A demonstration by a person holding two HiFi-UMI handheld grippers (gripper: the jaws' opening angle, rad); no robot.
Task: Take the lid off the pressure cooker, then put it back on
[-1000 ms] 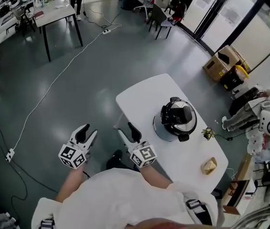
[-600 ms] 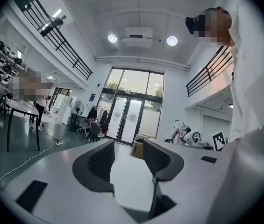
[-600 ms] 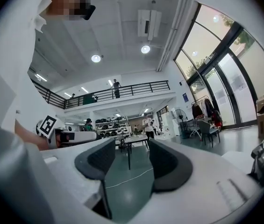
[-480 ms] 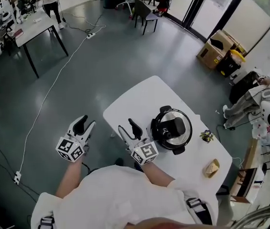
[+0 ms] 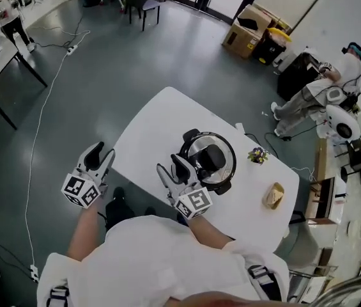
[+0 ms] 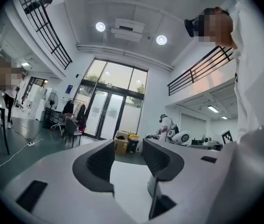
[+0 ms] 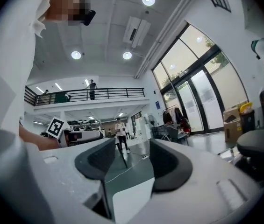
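The pressure cooker point(image 5: 209, 162) stands on the white table point(image 5: 151, 130), its silver lid with a black handle point(image 5: 209, 157) seated on the pot. My right gripper point(image 5: 174, 169) is open and empty over the table's near edge, just left of the cooker and apart from it. In the right gripper view point(image 7: 129, 160) a dark rounded part of the cooker point(image 7: 259, 143) shows at the far right. My left gripper point(image 5: 98, 155) is open with nothing between its jaws, over the floor just off the table's left edge. In the left gripper view point(image 6: 127, 155) the table top point(image 6: 128, 183) lies below the jaws.
A small potted plant point(image 5: 257, 154) and a yellowish lump point(image 5: 274, 196) sit on the table right of the cooker. Cardboard boxes point(image 5: 252, 32) and a white robot point(image 5: 338, 117) stand beyond. A white cable point(image 5: 36, 142) runs across the grey floor at left.
Both grippers have come closer to the table with the person. The right one now reaches over the table's near edge beside the cooker; the left one has drawn up to the table's left edge.
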